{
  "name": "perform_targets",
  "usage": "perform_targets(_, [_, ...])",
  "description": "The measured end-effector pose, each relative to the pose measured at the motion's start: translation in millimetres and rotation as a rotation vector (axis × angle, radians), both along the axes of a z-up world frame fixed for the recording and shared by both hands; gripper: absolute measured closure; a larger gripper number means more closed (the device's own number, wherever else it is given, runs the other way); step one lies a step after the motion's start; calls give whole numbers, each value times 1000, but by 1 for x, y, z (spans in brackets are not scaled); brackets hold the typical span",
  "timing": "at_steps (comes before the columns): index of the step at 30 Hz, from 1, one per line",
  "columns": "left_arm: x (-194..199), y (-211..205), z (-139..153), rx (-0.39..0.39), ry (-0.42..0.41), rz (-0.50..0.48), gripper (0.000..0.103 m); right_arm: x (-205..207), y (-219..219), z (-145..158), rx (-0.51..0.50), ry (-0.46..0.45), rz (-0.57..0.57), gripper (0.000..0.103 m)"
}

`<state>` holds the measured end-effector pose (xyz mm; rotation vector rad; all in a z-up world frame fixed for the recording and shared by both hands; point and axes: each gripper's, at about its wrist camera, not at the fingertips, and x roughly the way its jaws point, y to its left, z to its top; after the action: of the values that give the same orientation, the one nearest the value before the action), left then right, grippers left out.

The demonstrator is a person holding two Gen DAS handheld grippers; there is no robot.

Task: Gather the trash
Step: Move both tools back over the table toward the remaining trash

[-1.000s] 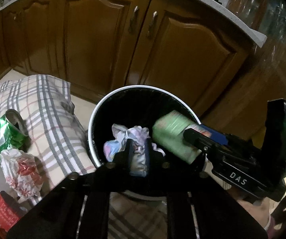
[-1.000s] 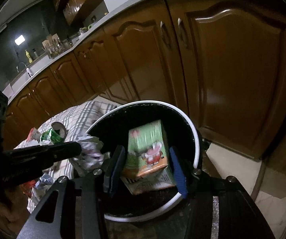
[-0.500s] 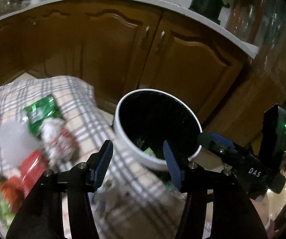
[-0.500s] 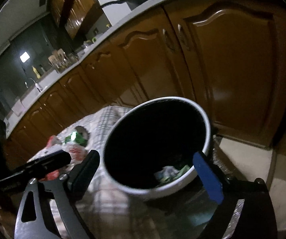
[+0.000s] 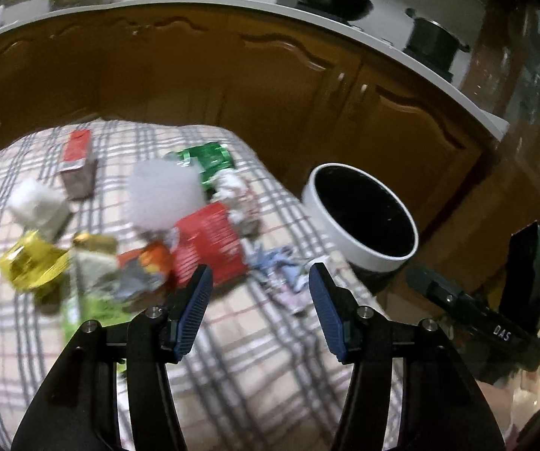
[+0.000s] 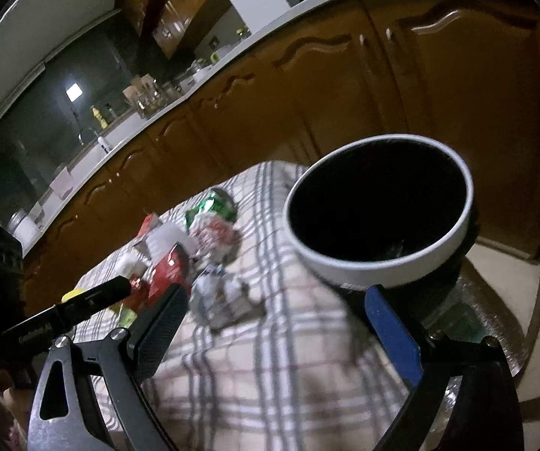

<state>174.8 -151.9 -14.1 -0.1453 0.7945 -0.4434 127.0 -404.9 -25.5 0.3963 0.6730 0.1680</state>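
Trash is lying in a loose heap on the grey-and-white checked cloth: a red printed carton at the front, a crumpled blue-and-white paper wrapper just beside it, a crushed green can farther back, a gold foil wrapper off to the left. I am holding the left hand-held gripper above the near edge of the heap, jaws spread wide with nothing between them. I am keeping the right hand-held gripper near the white-rimmed black waste bin, also spread and empty. The bin is standing just past the cloth's edge, to the right of the heap. I judge the risk to be a bad pick: the pieces are overlapping and touching, so closing on the wrapper could drag the carton along or pinch the cloth. Both views are blurring, so I cannot tell exact edges.
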Motion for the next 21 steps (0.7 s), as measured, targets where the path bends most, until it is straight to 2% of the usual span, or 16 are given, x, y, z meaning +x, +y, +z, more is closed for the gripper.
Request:
perform_targets(11, [-15,49,-16,9,30,83,49,-6,35,-5,-32,17,52,6])
perform_targets(21, [-8,49,-18,26,51,104,49,3,54,-13,-53,43,85,7])
